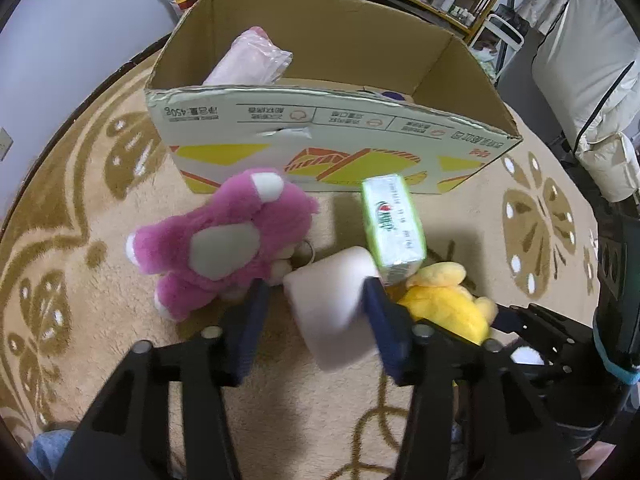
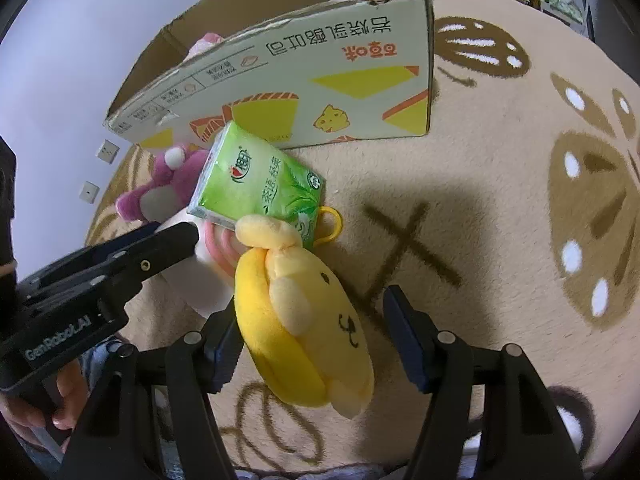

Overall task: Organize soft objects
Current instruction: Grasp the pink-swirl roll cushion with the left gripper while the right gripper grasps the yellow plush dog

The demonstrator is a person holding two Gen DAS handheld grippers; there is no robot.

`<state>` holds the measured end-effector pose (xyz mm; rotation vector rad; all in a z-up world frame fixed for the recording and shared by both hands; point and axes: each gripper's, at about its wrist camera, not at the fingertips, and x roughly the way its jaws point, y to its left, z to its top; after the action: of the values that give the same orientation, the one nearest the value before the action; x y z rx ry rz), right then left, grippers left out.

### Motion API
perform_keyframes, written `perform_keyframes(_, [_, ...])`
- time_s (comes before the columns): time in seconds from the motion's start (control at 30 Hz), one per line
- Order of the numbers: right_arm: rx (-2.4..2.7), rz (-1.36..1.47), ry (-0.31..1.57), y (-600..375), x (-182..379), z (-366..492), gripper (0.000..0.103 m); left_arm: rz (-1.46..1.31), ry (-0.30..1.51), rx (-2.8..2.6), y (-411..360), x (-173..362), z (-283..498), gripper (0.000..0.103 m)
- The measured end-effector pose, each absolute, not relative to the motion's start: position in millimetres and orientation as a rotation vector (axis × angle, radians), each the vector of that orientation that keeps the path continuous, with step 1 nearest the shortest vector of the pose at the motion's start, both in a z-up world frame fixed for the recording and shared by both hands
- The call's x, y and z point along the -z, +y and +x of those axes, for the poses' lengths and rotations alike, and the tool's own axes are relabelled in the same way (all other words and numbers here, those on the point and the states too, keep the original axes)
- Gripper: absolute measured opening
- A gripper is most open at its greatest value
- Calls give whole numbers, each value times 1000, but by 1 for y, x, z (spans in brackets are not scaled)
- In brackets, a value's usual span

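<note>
While a pink bagged bundle (image 1: 256, 56) already lies inside the cardboard box (image 1: 332, 120) at the upper middle of the left wrist view, I judge the sorting barely begun, since four soft things sit on the rug (image 1: 88, 208) in front of it. My left gripper (image 1: 316, 300) has its blue pads spread around the white paper roll (image 1: 332, 308) at lower centre; the right pad touches it, the left stands just off, so I see no squeeze yet. My right gripper (image 2: 312, 340) hangs open around the yellow plush (image 2: 304, 328) in the lower middle of its view, not pinching. The green tissue pack (image 2: 260, 188), glossy and boxy, leans on the roll and the yellow plush. The purple plush bear (image 1: 224, 240) is shaggy; the rug is deep pile; the box is stiff, its rim torn
</note>
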<state>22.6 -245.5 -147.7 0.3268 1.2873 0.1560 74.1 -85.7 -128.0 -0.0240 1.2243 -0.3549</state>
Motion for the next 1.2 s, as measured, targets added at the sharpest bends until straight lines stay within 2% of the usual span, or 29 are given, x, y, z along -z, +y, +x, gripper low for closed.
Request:
perform_keyframes(0.17, [-119, 292, 1334, -236, 159, 24, 68, -27, 1231, 354, -87, 128, 76, 55])
perform_keyframes(0.23, [-108, 286, 1341, -237, 160, 25, 62, -17, 1225, 349, -87, 127, 76, 56])
perform_keyframes(0.33, [-96, 275, 1327, -237, 159, 27, 46, -5, 1225, 346, -88, 125, 75, 60])
perform_keyframes(0.63, [-87, 285, 1297, -242, 150, 31, 45, 48, 1225, 366, -95, 119, 68, 64])
perform_keyframes(0.77, [-64, 304, 1297, -253, 150, 31, 45, 61, 1220, 398, -100, 117, 61, 75])
perform_keyframes(1.2, [-20, 327, 1268, -281, 141, 34, 45, 86, 1250, 359, -117, 136, 72, 74])
